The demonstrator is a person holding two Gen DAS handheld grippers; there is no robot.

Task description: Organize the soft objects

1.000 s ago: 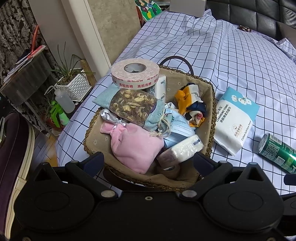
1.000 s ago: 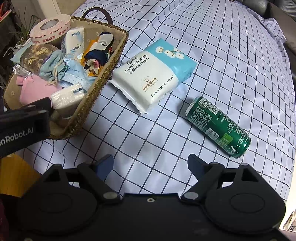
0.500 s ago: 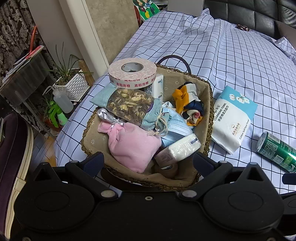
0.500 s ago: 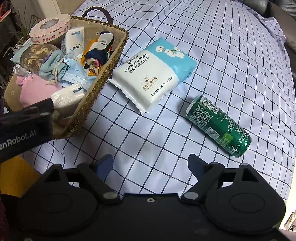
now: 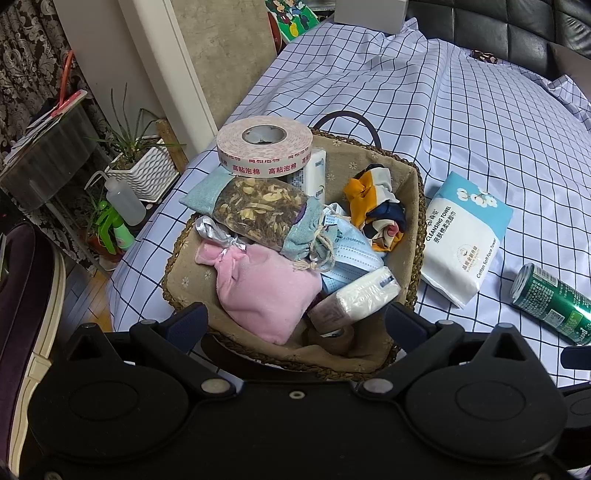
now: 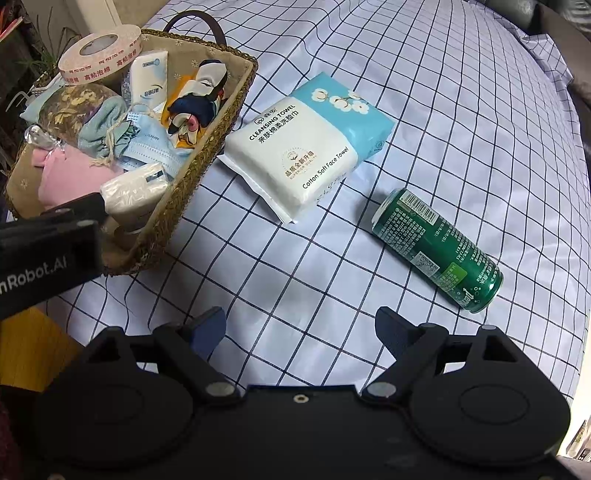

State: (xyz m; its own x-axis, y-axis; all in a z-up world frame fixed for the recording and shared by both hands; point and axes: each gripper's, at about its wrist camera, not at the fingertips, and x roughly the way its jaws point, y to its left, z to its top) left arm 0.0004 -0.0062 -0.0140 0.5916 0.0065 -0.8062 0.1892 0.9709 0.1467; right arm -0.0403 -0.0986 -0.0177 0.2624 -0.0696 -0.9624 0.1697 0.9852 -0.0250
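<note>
A woven basket [image 5: 416, 206] [image 6: 207, 155] sits on the checked cloth, full of soft things: a pink pouch [image 5: 266, 284], a sachet of dried herbs [image 5: 258, 210], a blue face mask [image 5: 351, 251], a coloured scarf [image 5: 376, 210], a white tissue pack [image 5: 365, 291] and a foam tape roll [image 5: 264, 146]. A cleansing towel pack [image 5: 465, 240] [image 6: 306, 147] lies to the right of the basket. My left gripper [image 5: 295, 317] is open and empty above the basket's near edge. My right gripper [image 6: 299, 325] is open and empty over bare cloth.
A green can [image 6: 436, 247] [image 5: 550, 302] lies on its side right of the towel pack. The table's left edge drops to a potted plant [image 5: 140, 170] and spray bottles [image 5: 114, 225]. A dark sofa [image 5: 517, 22] is at the back.
The left gripper has drawn back and up a little, so the basket sits slightly farther away. The right gripper has barely moved. Both stay open.
</note>
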